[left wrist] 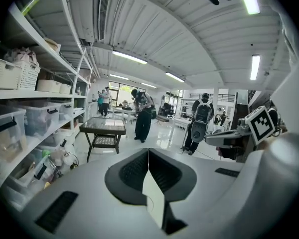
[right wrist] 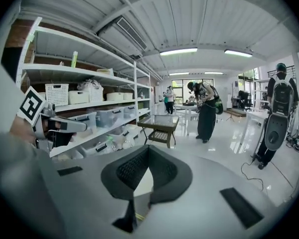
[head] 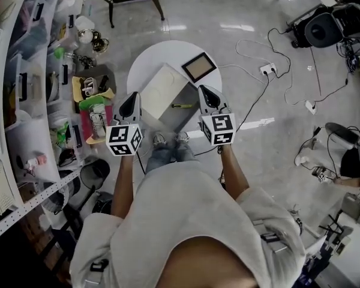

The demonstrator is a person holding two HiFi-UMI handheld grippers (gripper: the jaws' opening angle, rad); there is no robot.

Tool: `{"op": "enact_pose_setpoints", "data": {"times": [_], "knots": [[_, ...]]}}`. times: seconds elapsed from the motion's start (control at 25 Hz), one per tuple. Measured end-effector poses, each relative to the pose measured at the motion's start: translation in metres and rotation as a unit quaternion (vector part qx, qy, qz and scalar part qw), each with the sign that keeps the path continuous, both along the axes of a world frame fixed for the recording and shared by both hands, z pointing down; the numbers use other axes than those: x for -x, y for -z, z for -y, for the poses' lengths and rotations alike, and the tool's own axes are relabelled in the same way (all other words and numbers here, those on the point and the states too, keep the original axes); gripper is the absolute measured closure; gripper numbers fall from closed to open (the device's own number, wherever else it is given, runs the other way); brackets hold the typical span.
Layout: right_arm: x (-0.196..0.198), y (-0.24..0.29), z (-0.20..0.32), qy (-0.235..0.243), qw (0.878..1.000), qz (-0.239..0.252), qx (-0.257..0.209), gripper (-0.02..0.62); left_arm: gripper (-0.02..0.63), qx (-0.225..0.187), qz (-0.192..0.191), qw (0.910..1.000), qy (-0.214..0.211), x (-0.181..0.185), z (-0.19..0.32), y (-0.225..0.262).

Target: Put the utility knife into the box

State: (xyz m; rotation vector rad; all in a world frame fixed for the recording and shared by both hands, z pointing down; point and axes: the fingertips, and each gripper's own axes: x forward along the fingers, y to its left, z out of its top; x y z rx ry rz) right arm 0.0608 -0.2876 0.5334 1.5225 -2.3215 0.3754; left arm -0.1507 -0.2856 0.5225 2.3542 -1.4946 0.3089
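White table [head: 150,59], frame centre: knife [head: 181,105] lies beside box [head: 164,89], untouched. Left gripper [head: 133,98] and right gripper [head: 205,92] both closed, empty, above table's near edge. Risk: closed jaws coming down could knock slim knife off edge.

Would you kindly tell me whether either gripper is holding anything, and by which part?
Nothing is held: the left gripper and the right gripper are both shut and empty; the utility knife lies free of both.

The utility knife [head: 181,105] is too small to tell whether its blade is out.
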Motion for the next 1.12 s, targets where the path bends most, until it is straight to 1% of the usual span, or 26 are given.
{"op": "enact_pose_setpoints", "data": {"times": [0.08, 0.2, 0.36, 0.68, 1.12], "knots": [[-0.001, 0.019, 0.003, -0.003, 1.000, 0.006, -0.021, 0.566, 0.586, -0.010, 0.001, 0.9999, 0.002, 0.002, 0.001, 0.010], [0.001, 0.041, 0.005, -0.005, 0.999, 0.017, -0.041, 0.566, 0.586, -0.024, 0.003, 0.9997, 0.006, 0.006, 0.003, 0.022], [-0.001, 0.053, 0.005, -0.008, 0.998, 0.019, -0.057, 0.566, 0.586, -0.039, 0.004, 0.9992, 0.013, 0.013, 0.008, 0.032], [-0.002, 0.064, 0.006, -0.015, 0.997, 0.022, -0.070, 0.566, 0.586, -0.057, 0.003, 0.9981, 0.021, 0.024, 0.011, 0.045], [-0.002, 0.062, 0.006, -0.015, 0.997, 0.018, -0.068, 0.566, 0.586, -0.054, 0.003, 0.9984, 0.018, 0.021, 0.010, 0.040]]}}
